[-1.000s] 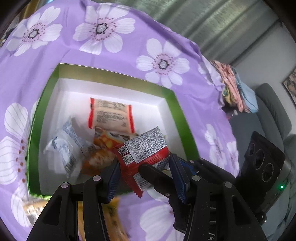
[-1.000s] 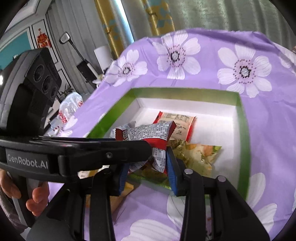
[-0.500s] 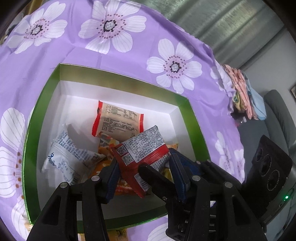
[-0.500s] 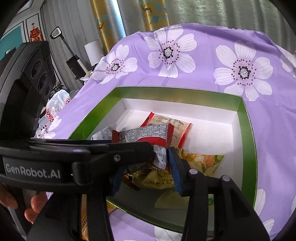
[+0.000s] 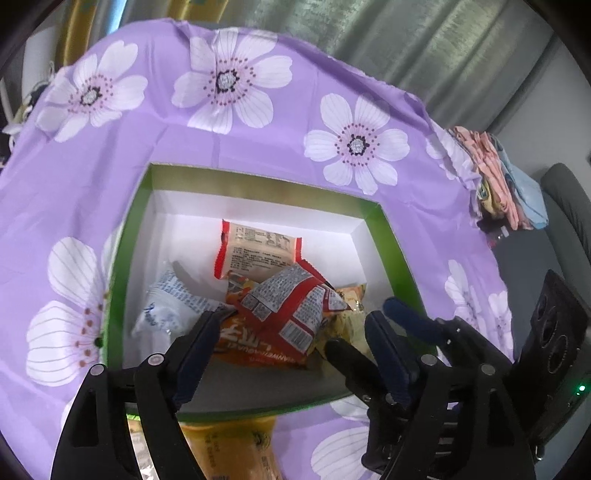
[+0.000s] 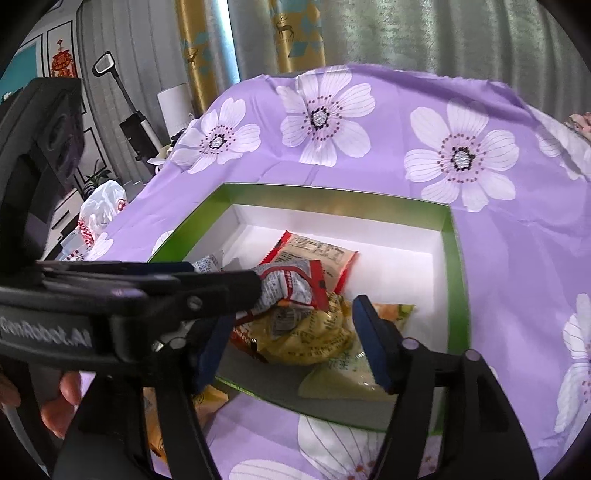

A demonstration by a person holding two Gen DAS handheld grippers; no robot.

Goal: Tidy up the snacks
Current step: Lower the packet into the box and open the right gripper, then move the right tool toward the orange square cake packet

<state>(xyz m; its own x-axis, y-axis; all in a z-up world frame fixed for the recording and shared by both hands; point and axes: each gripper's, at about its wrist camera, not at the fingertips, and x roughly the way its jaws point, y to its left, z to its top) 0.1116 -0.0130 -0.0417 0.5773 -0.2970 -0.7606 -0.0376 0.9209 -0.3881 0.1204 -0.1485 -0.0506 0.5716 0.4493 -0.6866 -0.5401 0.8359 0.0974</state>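
Both grippers hover over the green box point(image 5: 397, 254), jaws opening; the left gripper point(image 5: 291, 332) stands spread wide, its pads clear of the red packet point(image 5: 291, 306). The right gripper point(image 6: 291, 332) grips nothing; the packet lies on the other snacks inside the box.

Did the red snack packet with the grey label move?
Yes. The red snack packet with the grey label dropped from the opening grippers into the green-rimmed box.

Daylight came through the curtains point(image 6: 369, 33) at twelve o'clock, bright and soft. The white box floor point(image 5: 184, 236) glared, nearly washed out. Fisheye bending curved the purple cloth point(image 5: 258, 147), with black vignette at every corner. The near gripper arm point(image 6: 110, 295) at nine o'clock was blurred.
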